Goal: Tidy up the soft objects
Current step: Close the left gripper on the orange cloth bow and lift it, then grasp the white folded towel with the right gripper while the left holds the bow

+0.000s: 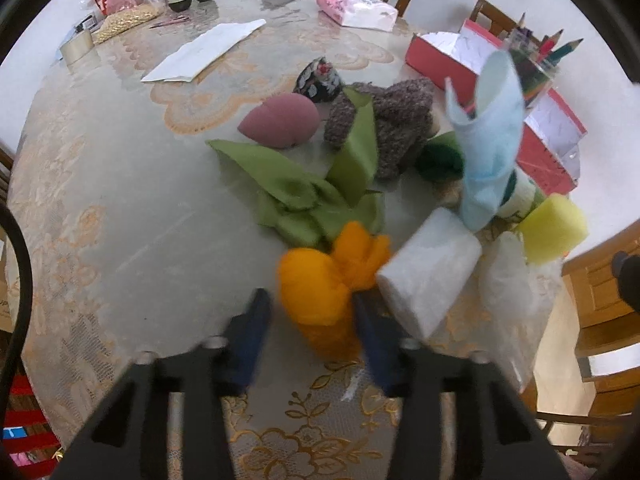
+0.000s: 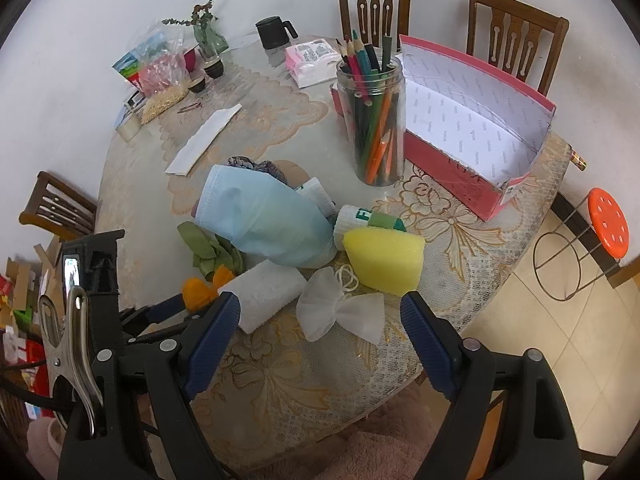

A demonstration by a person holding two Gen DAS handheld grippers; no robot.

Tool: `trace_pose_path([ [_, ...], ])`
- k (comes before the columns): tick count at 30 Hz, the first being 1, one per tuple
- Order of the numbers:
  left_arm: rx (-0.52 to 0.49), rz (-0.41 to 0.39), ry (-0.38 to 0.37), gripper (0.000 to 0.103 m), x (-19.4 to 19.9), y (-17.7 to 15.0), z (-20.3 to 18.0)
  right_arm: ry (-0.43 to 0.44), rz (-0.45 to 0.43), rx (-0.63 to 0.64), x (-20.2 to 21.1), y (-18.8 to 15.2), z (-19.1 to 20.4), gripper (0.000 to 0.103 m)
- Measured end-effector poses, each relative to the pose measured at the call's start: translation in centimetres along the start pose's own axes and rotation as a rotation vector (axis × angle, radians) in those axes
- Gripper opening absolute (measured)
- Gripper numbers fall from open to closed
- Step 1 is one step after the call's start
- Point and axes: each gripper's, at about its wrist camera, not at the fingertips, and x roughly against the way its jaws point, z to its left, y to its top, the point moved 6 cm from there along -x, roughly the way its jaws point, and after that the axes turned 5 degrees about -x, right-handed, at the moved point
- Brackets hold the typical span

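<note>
The round desk (image 2: 280, 380) with its lace cloth carries everything. At its far right edge stands the open pink box (image 2: 476, 140), paper-lined and empty as far as can be seen, the likely home for the soft things. In front of it lies the heap: a grey knitted piece (image 1: 396, 120), a crumpled green cloth (image 1: 296, 192), a pale blue face mask (image 2: 260, 216), a white foam roll (image 2: 268, 296), a yellow sponge (image 2: 384, 260), a mauve egg-shaped sponge (image 1: 280, 120) and a small orange wool tuft (image 1: 320, 280).

The left tool (image 1: 312, 312) points steeply down with the orange wool tuft between its blue pads. The right pad touches the wool; the left pad appears just clear of it, so the pinch does not look complete. The right tool (image 2: 320, 320) hangs spread wide above the white net pouch (image 2: 340, 312), holding nothing.

Risks, as I judge them: the wool is loose and compressible, so a shallow bite could pull away a few strands and drop the rest. The foam roll touches the tuft and may be nudged or dragged along.

Motion blur softens the left pads, so contact is uncertain. The mask hides most of what lies beneath it.
</note>
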Motion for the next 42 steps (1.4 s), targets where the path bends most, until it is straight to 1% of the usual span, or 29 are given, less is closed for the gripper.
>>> trace_pose_path([
  [1, 0.000, -0.004, -0.010, 0.032, 0.2, 0.0, -0.1, 0.001, 0.002, 0.003, -0.1, 0.0, 0.1, 0.085],
  [2, -0.001, -0.008, -0.013, 0.031, 0.3, 0.0, -0.1, 0.003, 0.004, 0.005, -0.1, 0.0, 0.2, 0.085],
  [7, 0.017, -0.019, -0.056, 0.029, 1.5, -0.3, 0.3, 0.011, 0.017, 0.023, -0.4, 0.0, 1.1, 0.085],
  [11, 0.040, -0.037, -0.064, 0.029, 2.7, -0.5, 0.9, 0.026, 0.032, 0.044, -0.8, -0.2, 2.1, 0.085],
  [14, 0.060, -0.048, -0.049, 0.029, 3.3, -0.8, 1.7, 0.046, 0.048, 0.061, -1.3, -0.4, 2.9, 0.083],
  [15, 0.069, -0.051, -0.040, 0.029, 3.5, -1.0, 2.1, 0.056, 0.058, 0.068, -1.5, -0.6, 3.3, 0.080],
  [16, 0.077, -0.051, -0.035, 0.029, 3.7, -1.1, 2.3, 0.064, 0.068, 0.075, -1.7, -0.7, 3.6, 0.079],
  [19, 0.106, -0.048, -0.016, 0.029, 3.7, -1.7, 3.4, 0.088, 0.106, 0.100, -2.5, -1.4, 4.7, 0.078],
  [21, 0.125, -0.044, -0.001, 0.029, 3.8, -2.2, 4.2, 0.115, 0.142, 0.118, -3.3, -1.8, 5.6, 0.078],
  [24, 0.149, -0.041, 0.016, 0.029, 3.9, -2.8, 5.1, 0.146, 0.202, 0.102, -4.8, -2.2, 6.1, 0.078],
  [27, 0.162, -0.046, 0.029, 0.029, 4.1, -3.3, 5.7, 0.135, 0.242, 0.060, -6.4, -2.3, 6.2, 0.078],
  [30, 0.168, -0.044, 0.040, 0.029, 4.2, -3.6, 6.0, 0.127, 0.257, 0.044, -7.4, -2.3, 6.6, 0.078],
  [34, 0.181, -0.042, 0.039, 0.029, 4.2, -3.9, 6.2, 0.082, 0.250, 0.030, -8.4, -2.0, 7.0, 0.078],
  [40, 0.185, -0.044, 0.034, 0.029, 4.2, -3.9, 6.3, 0.003, 0.213, -0.015, -9.5, -1.0, 6.8, 0.078],
  [42, 0.184, -0.043, 0.033, 0.029, 4.2, -3.9, 6.3, -0.009, 0.210, -0.019, -9.9, -0.9, 6.9, 0.078],
])
